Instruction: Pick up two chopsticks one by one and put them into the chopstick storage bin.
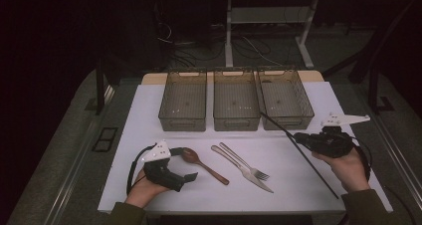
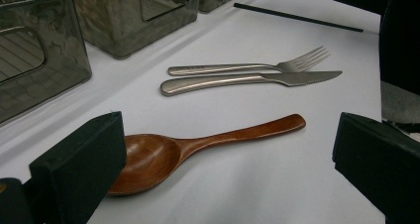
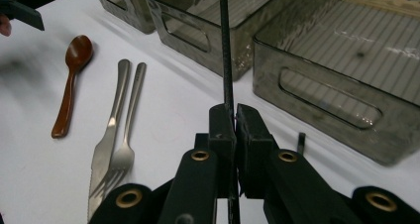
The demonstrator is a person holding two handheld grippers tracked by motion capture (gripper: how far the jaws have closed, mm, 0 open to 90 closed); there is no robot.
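Right gripper view: the right gripper (image 3: 233, 120) is clamped on a black stick (image 3: 226, 50); the left gripper (image 2: 223, 154) gapes wide around the spoon (image 2: 198, 144).

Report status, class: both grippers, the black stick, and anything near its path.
Right gripper shut on black stick. Left gripper open, wooden spoon between jaws, untouched. Three bins ahead; fork and knife lie aside.

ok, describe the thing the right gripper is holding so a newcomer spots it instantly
Start at the white table mat and its row of three smoky clear plastic bins. In front of the rightmost bin, the right gripper pinches a thin black stick. It is long, straight and matte, unlike the metal cutlery and wooden spoon lying left of it.
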